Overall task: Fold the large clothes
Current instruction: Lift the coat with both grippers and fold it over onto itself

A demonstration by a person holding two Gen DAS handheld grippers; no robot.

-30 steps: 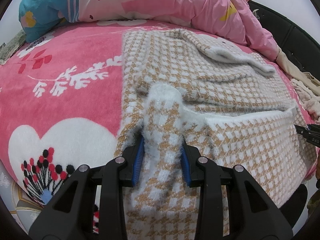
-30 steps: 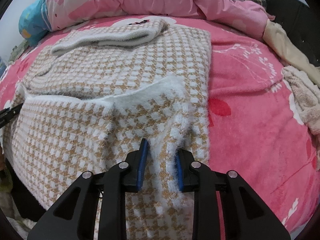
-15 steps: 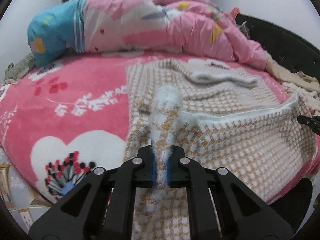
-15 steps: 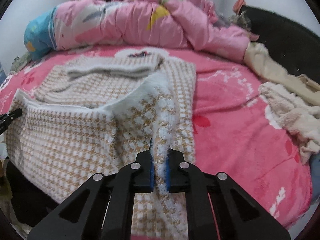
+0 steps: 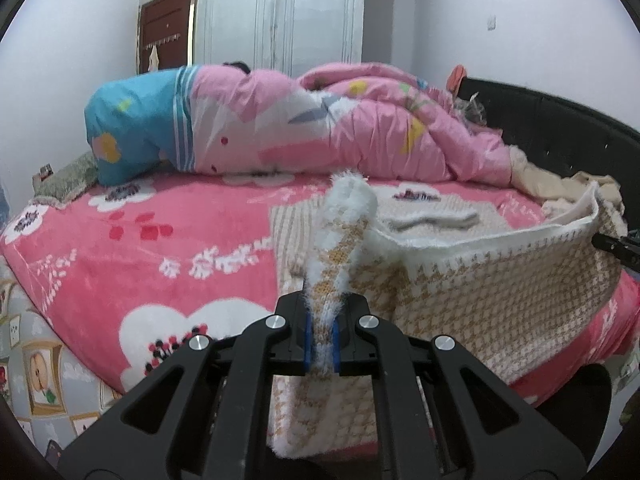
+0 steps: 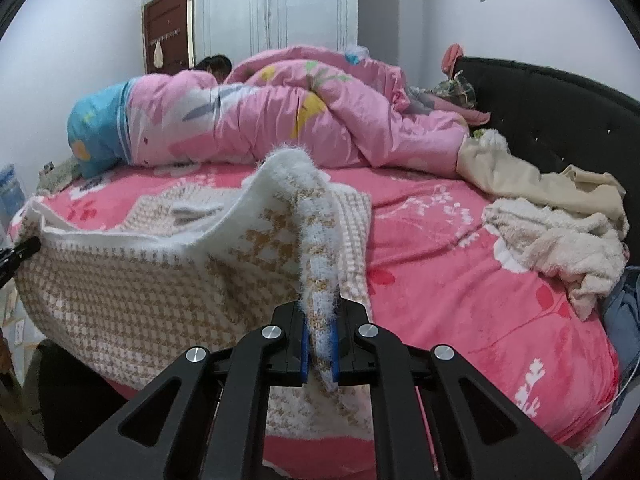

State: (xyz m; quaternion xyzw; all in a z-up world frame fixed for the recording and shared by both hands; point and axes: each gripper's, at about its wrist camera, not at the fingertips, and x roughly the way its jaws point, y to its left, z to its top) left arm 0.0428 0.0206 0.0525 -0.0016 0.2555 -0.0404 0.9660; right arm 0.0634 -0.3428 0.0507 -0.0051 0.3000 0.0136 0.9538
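The left tongs (image 5: 321,340) are closed tight on a bunched fold of the sweater (image 5: 500,292); the fluffy white and tan knit stands up between the two blue pads and rises above them like a column. The right tongs (image 6: 320,350) are closed in the same way on another bunched fold of the same sweater (image 6: 132,292); this fold also stands up between the pads. Between the two tongs the near edge of the sweater is lifted off the bed (image 5: 120,248) and hangs as a wide sheet, with the white inner side showing along the top; the far part of the sweater lies flat on the pink flowered blanket (image 6: 460,280). Behind the sweater a pink and blue quilt (image 5: 280,132) is piled across the bed; on the right side of the bed, near the black headboard (image 6: 560,112), lie some cream and beige clothes (image 6: 552,236), well apart from the sweater.
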